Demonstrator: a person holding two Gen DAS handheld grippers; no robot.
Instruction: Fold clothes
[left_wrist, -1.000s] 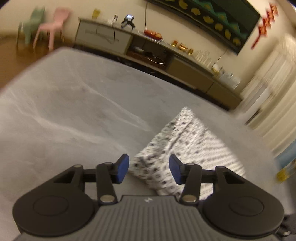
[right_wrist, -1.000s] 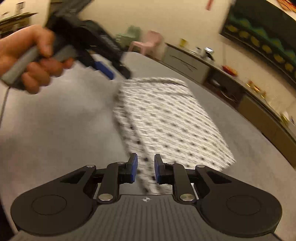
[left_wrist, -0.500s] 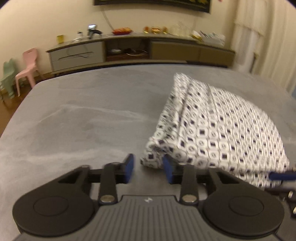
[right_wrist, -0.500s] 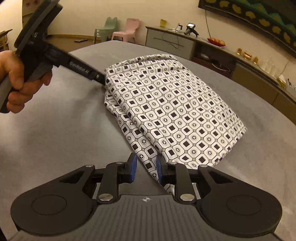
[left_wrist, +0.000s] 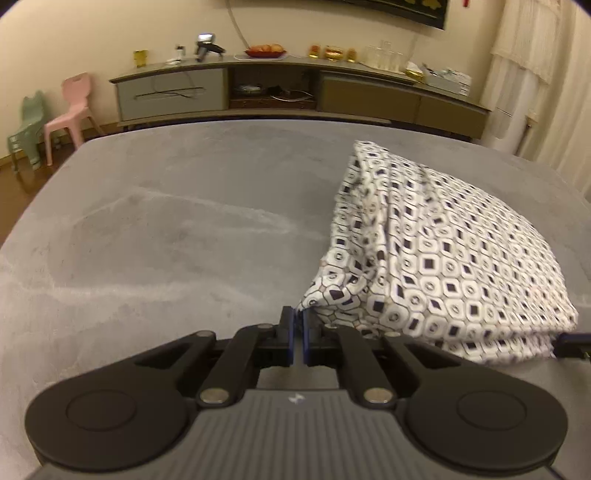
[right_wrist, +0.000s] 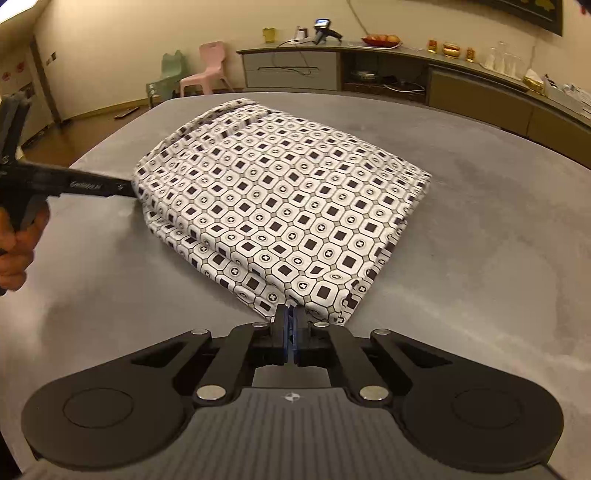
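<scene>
The left gripper has its two blue pads pressed together on a corner of the cloth. The corner sits right between the pads, down low by the table. From the right wrist view, this same gripper comes in from the left side and touches the left edge of the cloth. A hand holds its handle.

The right gripper is also pinched tight on the cloth. A little bit of cloth shows between its blue pads. It holds the near corner, the one closest to the camera. In the left wrist view, only a dark tip of the right gripper peeks in at the right edge, next to the cloth.

The cloth is white with dark squares and little rings all over it. It is folded into a thick stack with layers showing along the edges. It lies on the gray table, and the two held corners are on the near side.

Past the table there is a long low cabinet by the wall, with small things on top. A pink chair and a green chair stand near the wall too.
</scene>
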